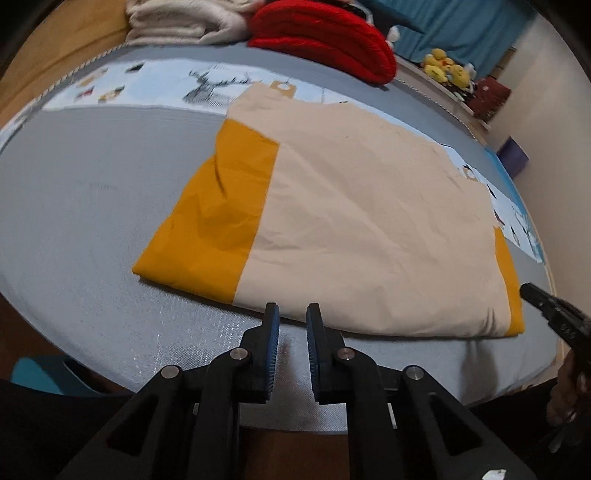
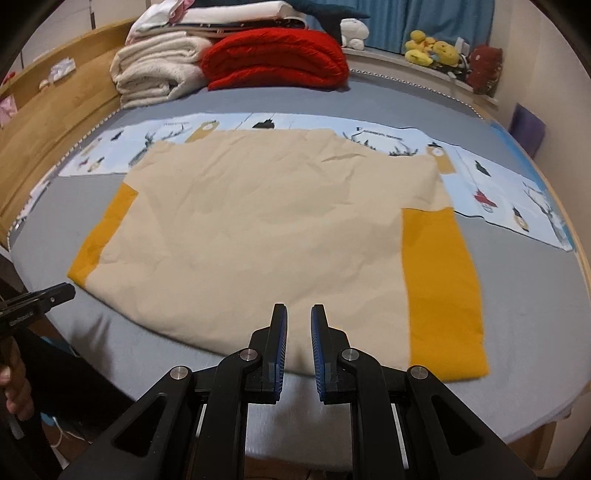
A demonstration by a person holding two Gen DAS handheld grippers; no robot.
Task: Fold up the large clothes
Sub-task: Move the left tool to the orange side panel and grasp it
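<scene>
- The large beige cloth with mustard-yellow side bands [image 2: 266,236] lies spread flat and lightly creased on the grey bed sheet [image 2: 524,314]; it is the landmark for all else; its far edge overlaps a pale-blue printed strip with deer and clock pictures [image 2: 509,184]
- The left gripper [image 1: 291,314] hangs just before the cloth's near edge, by the seam where beige meets the yellow band [image 1: 210,206]; its blue-padded fingers [image 1: 272,325] stand a narrow gap apart, with nothing between them
- The right gripper [image 2: 298,314] is poised over the cloth's near edge, towards the right-hand yellow band [image 2: 439,291]; its fingers [image 2: 280,328] are likewise narrowly parted and grip nothing; whether the tips touch the fabric I cannot tell
- Beyond the cloth's far edge, at the head of the bed, a folded red quilted blanket [image 2: 273,59] sits beside a stack of cream fleece blankets [image 2: 155,70]
- Further beyond the cloth, to the right, yellow plush toys [image 2: 432,48] rest on a ledge before a blue curtain [image 2: 443,18]
- Left of the cloth runs a wooden bed frame [image 2: 55,103]
</scene>
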